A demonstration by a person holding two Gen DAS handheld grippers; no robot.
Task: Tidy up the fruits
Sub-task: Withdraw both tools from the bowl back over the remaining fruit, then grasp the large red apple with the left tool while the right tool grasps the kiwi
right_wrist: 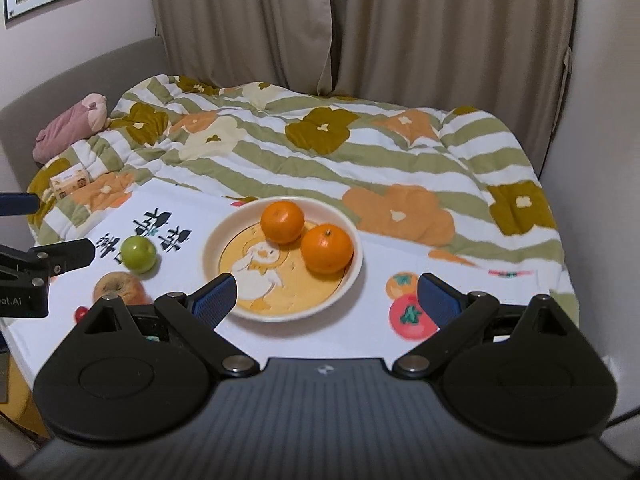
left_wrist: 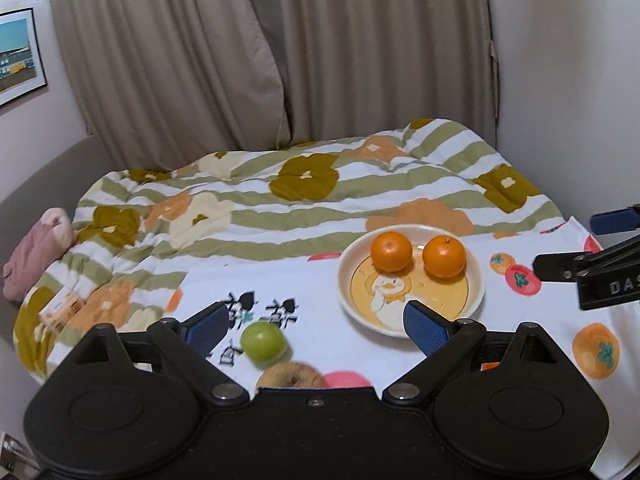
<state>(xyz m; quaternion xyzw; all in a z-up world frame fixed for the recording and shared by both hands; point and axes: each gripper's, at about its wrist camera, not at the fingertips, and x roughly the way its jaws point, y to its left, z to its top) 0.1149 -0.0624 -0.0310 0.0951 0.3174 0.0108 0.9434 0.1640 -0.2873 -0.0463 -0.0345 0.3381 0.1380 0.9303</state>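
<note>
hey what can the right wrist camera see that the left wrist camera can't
Only the right wrist view shows the whole brown apple, the left tool from the side, and printed fruit right of the plate unobstructed.

Only the left wrist view shows the right tool from the side; the apple is half hidden there.

Both show the plate with two oranges, the green fruit on the cloth, and the floral blanket.

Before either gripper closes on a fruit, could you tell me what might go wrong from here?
The green apple and brownish apple lie loose on the cloth; a nudge could roll them. The two oranges crowd the plate's far side, so added fruit might knock them. Both the left gripper and right gripper are open and empty.
</note>
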